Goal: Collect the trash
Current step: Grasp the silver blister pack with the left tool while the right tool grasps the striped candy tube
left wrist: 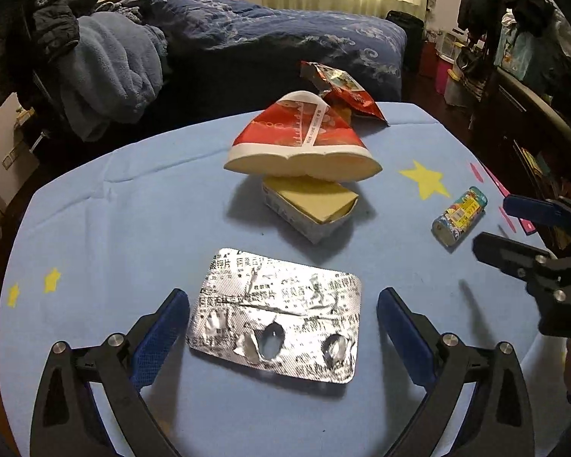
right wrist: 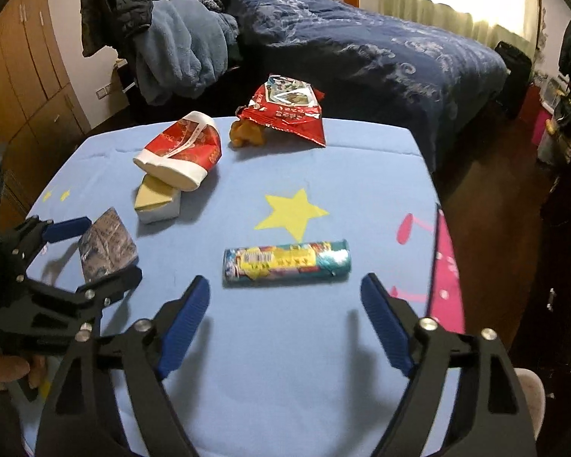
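Left gripper (left wrist: 283, 304) sits nearest, jaws spread wide on either side of the foil blister pack (left wrist: 278, 316), nothing held; fingers clear of the foil on both sides, pack flat on the blue cloth (left wrist: 133, 209). Right gripper (right wrist: 285, 297) is likewise wide open and empty, lined up on the printed roll (right wrist: 286, 262) lying crosswise just ahead of its fingertips. Read: both hands at pre-grasp, no item picked yet. Next move probably needs each one to ease forward and down, then close; the foil is thin and flat, so a finger likely has to get under an edge or it slips. Roll can rotate away if pinched off-centre. Further back: small open carton (left wrist: 310, 205), tan inside, nothing visible in it; a crushed red paper cup (left wrist: 300, 141) lies tipped on its top, mouth squashed, apparently empty. Behind that, torn red snack bag (right wrist: 289, 110) with a brown lump (right wrist: 245, 133) at its opening, can't tell what. No bin or bag for the trash in either view.
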`<state>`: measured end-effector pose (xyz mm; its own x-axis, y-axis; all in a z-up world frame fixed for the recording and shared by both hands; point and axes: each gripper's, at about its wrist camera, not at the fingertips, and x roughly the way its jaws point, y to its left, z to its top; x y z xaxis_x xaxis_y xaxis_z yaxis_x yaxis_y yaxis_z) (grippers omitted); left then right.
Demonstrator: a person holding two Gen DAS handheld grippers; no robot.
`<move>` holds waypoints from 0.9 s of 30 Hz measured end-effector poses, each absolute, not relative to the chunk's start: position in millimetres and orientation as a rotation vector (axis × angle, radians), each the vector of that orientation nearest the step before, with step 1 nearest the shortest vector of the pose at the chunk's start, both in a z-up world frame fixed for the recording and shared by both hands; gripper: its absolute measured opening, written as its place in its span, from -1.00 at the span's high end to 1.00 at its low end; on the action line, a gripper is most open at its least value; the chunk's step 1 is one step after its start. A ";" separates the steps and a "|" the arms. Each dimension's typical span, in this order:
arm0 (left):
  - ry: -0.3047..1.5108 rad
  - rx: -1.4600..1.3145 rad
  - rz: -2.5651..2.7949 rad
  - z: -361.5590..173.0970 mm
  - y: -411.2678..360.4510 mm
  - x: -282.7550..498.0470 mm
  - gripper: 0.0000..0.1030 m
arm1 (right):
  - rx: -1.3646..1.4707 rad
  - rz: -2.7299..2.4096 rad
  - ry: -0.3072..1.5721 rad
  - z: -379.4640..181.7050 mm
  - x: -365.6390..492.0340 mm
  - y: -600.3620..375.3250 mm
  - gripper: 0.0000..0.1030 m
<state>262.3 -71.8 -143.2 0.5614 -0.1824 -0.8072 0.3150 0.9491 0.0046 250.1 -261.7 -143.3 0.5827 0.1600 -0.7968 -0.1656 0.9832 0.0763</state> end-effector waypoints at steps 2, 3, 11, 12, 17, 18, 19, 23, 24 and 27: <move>0.917 0.149 -0.288 -140.9 -69.5 262.4 -0.65 | -0.006 0.193 0.931 -144.9 254.4 -259.8 -0.64; 0.919 0.142 -0.285 -141.1 -67.5 262.9 -0.65 | -0.009 0.191 0.934 -146.2 256.9 -259.0 -0.65; 0.909 0.090 -0.211 -137.7 -42.4 257.2 -0.64 | -0.075 0.170 0.936 -155.3 267.2 -247.3 -0.68; 0.910 0.079 -0.206 -136.5 -38.4 256.1 -0.64 | -0.083 0.166 0.934 -156.0 267.9 -245.9 -0.68; 0.908 0.045 -0.193 -130.0 -25.5 249.0 -0.64 | -0.113 0.154 0.928 -158.5 269.7 -243.0 -0.71; 0.905 0.042 -0.192 -128.8 -23.9 246.9 -0.64 | -0.100 0.157 0.935 -159.3 270.9 -245.2 -0.71; 0.904 0.040 -0.193 -127.8 -23.3 245.7 -0.64 | -0.093 0.158 0.939 -159.8 271.2 -246.6 -0.74; 0.897 0.029 -0.198 -122.9 -21.8 240.1 -0.64 | -0.066 0.151 0.949 -161.5 271.1 -255.3 -0.83; 0.895 0.026 -0.199 -121.5 -21.7 238.7 -0.64 | -0.065 0.150 0.949 -161.3 270.2 -255.7 -0.83; 0.891 0.019 -0.201 -119.0 -22.3 236.2 -0.64 | -0.064 0.142 0.948 -161.2 265.7 -255.7 -0.80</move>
